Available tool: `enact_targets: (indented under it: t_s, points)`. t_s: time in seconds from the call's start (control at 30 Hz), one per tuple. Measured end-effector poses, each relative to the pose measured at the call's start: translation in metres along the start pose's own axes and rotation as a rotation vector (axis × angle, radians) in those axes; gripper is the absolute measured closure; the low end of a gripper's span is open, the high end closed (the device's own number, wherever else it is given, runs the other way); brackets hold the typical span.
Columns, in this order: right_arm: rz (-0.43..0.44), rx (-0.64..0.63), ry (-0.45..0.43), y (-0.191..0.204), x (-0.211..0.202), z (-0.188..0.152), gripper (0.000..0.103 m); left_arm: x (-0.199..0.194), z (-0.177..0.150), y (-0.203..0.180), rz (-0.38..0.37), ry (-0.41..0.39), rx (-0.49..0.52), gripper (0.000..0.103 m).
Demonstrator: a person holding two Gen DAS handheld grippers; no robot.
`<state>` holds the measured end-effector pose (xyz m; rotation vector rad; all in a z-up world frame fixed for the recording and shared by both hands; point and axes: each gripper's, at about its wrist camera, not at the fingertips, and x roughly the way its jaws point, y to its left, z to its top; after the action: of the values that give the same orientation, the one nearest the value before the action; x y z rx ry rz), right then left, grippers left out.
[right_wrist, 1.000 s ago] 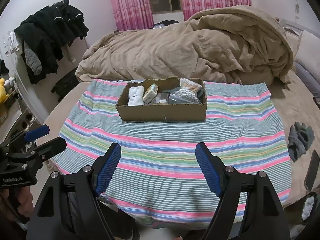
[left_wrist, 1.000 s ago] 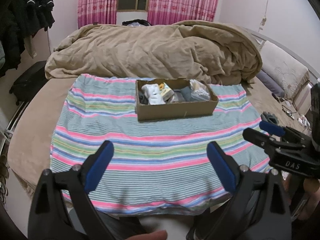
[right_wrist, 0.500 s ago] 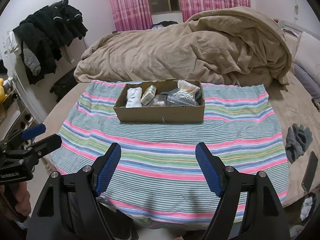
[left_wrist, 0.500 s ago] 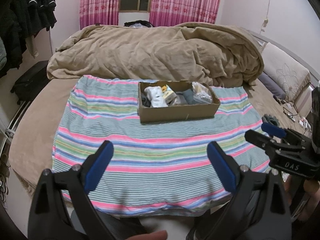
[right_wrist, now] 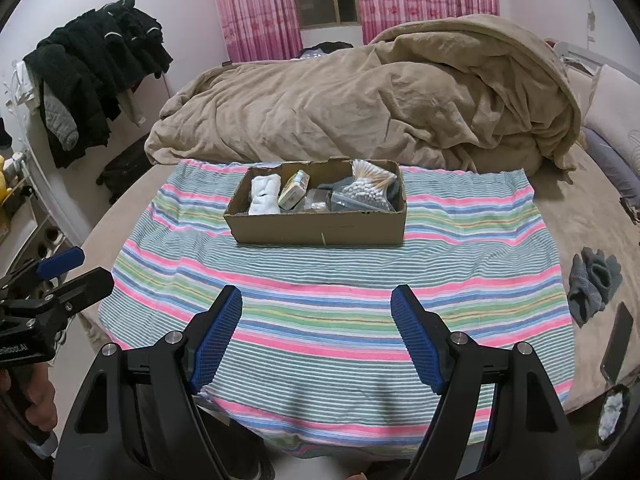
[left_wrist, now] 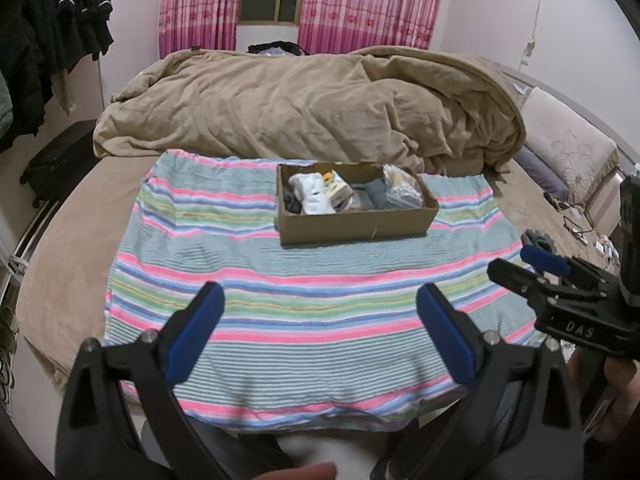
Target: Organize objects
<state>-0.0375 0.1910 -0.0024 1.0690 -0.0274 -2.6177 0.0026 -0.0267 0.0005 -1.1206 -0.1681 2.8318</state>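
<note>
Both grippers, left (left_wrist: 318,312) and right (right_wrist: 316,312), hang wide open and empty at the frame bottom, over the striped cloth (right_wrist: 328,300), box (right_wrist: 320,228) sitting mid-frame.

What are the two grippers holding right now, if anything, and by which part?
Nothing. The left gripper and right gripper both stand open and empty above the striped cloth, short of the cardboard box.
</note>
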Motion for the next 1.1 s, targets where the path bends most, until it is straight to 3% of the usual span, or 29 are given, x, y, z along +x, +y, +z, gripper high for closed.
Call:
enact_targets:
  t_s: [1.1]
  points:
    - [0.002, 0.004, 0.006, 0.0045, 0.0010, 0.0017, 0.023, -0.0007, -0.0026, 0.0056, 0.003, 0.000, -0.028, 0.005]
